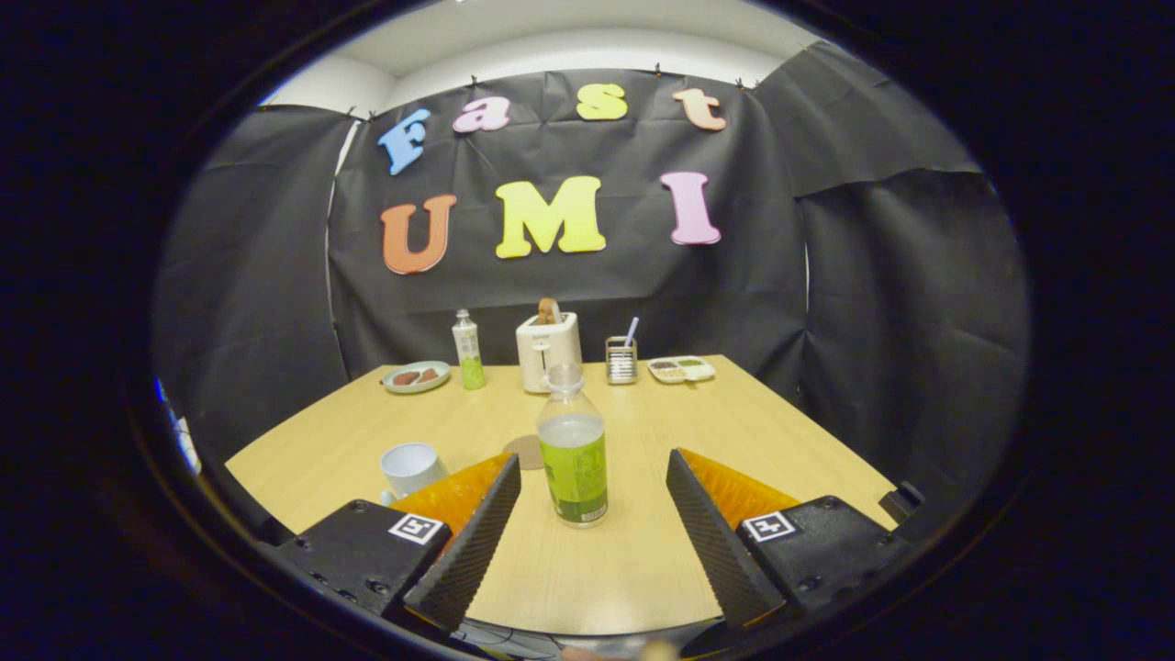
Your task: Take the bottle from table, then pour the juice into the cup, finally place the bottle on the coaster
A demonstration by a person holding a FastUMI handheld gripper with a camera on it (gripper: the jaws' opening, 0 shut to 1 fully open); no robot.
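- Fingers [477,532] of the hand-held gripper [593,468] sit nearest the camera, spread wide with nothing between their pads; neither one touches anything.
- Just ahead of them, at twelve o'clock and roughly centred in the gap, stands the bottle [573,445], upright on the counter [367,431], clear at the top with a green label around its lower body and its cap on.
- My reading is that the step in hand is the take: the bottle is not yet gripped, and pouring and placing are still to come.
- To do it well, I would advance straight along the twelve o'clock line until the label band lies between the pads, keep the fingers level, and close on the body below the shoulder, where the wall looks straight and least likely to slip.
- Squeezing gently seems wise, since thin plastic may buckle.
- From the bottle, the coaster [527,450], a flat brown disc, lies just behind it at about ten o'clock, partly hidden by the bottle.
- At nine o'clock from the bottle, near the left finger, stands the white cup [410,468].
- Far across the counter at twelve o'clock stand a toaster [548,351], a second bottle [469,350] and a plate [417,375].
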